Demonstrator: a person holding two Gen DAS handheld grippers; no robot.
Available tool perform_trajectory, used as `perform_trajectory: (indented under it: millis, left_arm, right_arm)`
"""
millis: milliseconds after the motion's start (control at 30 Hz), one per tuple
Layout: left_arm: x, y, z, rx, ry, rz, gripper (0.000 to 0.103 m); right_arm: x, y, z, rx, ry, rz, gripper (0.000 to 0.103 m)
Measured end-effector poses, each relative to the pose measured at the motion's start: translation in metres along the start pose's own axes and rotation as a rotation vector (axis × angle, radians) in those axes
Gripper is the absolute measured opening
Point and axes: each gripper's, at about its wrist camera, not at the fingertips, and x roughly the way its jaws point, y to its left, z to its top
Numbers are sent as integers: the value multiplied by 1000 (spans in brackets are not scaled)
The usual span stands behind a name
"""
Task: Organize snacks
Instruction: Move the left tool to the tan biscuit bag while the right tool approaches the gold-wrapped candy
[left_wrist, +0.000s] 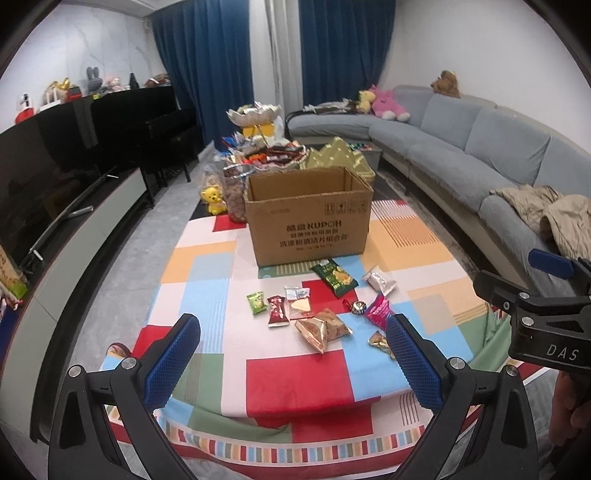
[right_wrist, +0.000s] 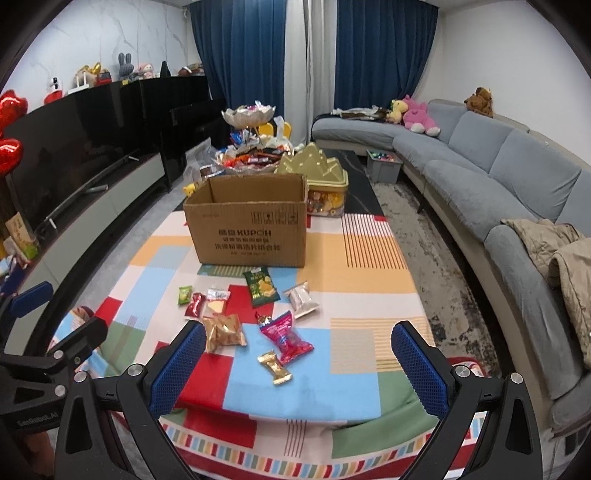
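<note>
An open cardboard box (left_wrist: 309, 218) (right_wrist: 250, 221) stands on a table with a colourful checked cloth (left_wrist: 295, 376) (right_wrist: 369, 280). Several snack packets lie in front of it: a green chip bag (left_wrist: 334, 277) (right_wrist: 260, 282), a silver packet (left_wrist: 378, 279) (right_wrist: 301, 298), a pink packet (left_wrist: 376, 308) (right_wrist: 286, 336), a gold-brown packet (left_wrist: 321, 326) (right_wrist: 223, 332), a small gold sweet (right_wrist: 275, 367), a red packet (left_wrist: 277, 311) and a small green one (left_wrist: 256, 302). My left gripper (left_wrist: 293, 360) is open and empty above the table's near edge. My right gripper (right_wrist: 299, 363) is open and empty, over the near packets.
Behind the box are a jar of nuts (left_wrist: 236, 192), a heap of sweets under a tiered dish (left_wrist: 255, 112), and a gold-lidded tin (right_wrist: 325, 184). A grey sofa (right_wrist: 498, 177) runs along the right, a TV unit (left_wrist: 74, 229) along the left.
</note>
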Motion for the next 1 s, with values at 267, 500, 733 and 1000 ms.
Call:
perform_trajectory:
  millis: [267,500,733,1000]
  left_arm:
    - [32,-2,1,58,54,-22,102]
    - [63,-3,1,115,112,-51,102]
    - [96,-14,4,224,170,-101,95]
    - [137,-26,-3,359,239,-146,82]
  right_arm:
    - [32,6,-6,-26,62,18,102]
    - [62,15,-10,-68,129,43,97]
    - [93,17,-16,-74,226,82,78]
    - [125,23,-27,-115,315,117,63]
